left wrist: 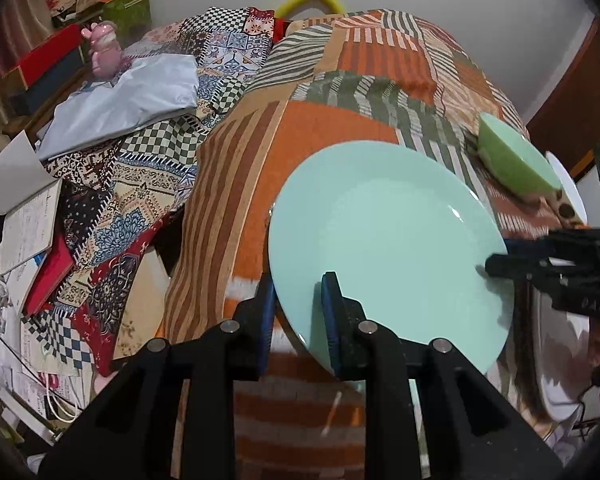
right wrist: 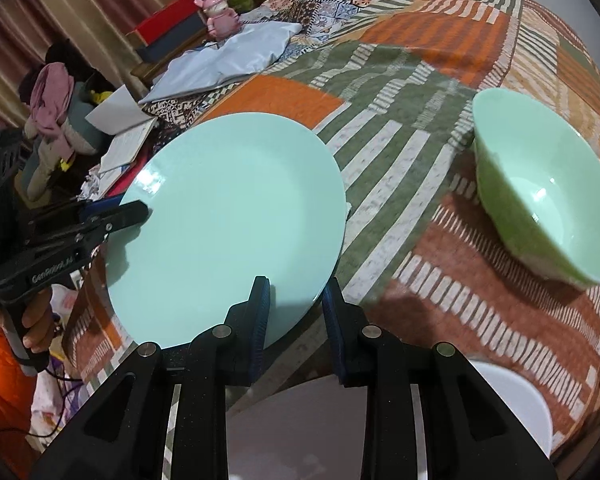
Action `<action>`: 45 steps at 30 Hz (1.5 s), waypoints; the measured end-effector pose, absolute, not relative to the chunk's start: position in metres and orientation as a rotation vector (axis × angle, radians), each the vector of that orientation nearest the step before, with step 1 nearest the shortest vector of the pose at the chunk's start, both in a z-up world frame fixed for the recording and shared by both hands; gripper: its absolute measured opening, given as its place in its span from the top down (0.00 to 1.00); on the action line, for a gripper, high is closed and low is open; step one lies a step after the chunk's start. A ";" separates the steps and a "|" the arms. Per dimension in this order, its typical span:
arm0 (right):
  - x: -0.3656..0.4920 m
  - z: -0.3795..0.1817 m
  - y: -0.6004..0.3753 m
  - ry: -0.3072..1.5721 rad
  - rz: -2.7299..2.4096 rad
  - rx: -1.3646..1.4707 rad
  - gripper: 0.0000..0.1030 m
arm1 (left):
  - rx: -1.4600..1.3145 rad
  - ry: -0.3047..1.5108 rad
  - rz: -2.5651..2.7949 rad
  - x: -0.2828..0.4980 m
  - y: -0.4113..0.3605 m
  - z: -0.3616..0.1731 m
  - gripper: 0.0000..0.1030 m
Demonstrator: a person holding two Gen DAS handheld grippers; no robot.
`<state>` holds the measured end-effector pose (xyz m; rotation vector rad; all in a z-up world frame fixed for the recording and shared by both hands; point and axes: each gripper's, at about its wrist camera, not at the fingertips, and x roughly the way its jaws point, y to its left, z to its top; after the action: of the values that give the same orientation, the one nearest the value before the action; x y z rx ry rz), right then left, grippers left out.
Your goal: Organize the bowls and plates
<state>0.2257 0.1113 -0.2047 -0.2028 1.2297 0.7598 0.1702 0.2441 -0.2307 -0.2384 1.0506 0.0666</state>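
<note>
A mint green plate (left wrist: 388, 236) is held above the patterned blanket; it also shows in the right wrist view (right wrist: 228, 220). My left gripper (left wrist: 298, 308) has its blue pads on either side of the plate's near rim. My right gripper (right wrist: 296, 312) straddles the plate's opposite rim, with one pad over the plate and one beside it. A green bowl (right wrist: 540, 196) sits on the blanket right of the plate; it also shows in the left wrist view (left wrist: 516, 156). A white plate (right wrist: 512, 404) lies below my right gripper.
The orange, green and white patterned blanket (right wrist: 400, 140) covers the surface. A grey cloth (left wrist: 128, 104), books (left wrist: 28, 224), boxes (left wrist: 48, 60) and a pink toy (left wrist: 104, 50) lie to the left. A wall stands behind.
</note>
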 end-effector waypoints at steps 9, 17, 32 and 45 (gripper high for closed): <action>0.236 -0.211 0.116 1.248 0.739 -0.144 0.75 | -0.250 1.045 0.068 0.179 0.248 -0.236 0.78; 0.230 -0.208 0.118 1.213 0.726 -0.153 0.74 | -0.239 1.031 0.082 0.180 0.245 -0.234 0.77; 0.216 -0.183 0.096 1.139 0.718 -0.116 0.74 | -0.203 0.955 0.066 0.158 0.222 -0.199 0.77; 0.192 -0.154 0.054 1.061 0.676 -0.072 0.74 | -0.184 0.896 0.011 0.141 0.184 -0.167 0.77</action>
<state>0.1920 0.0541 -0.1539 -0.0721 1.0613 0.6763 0.1407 0.1841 -0.1667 -0.1837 0.8961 0.0115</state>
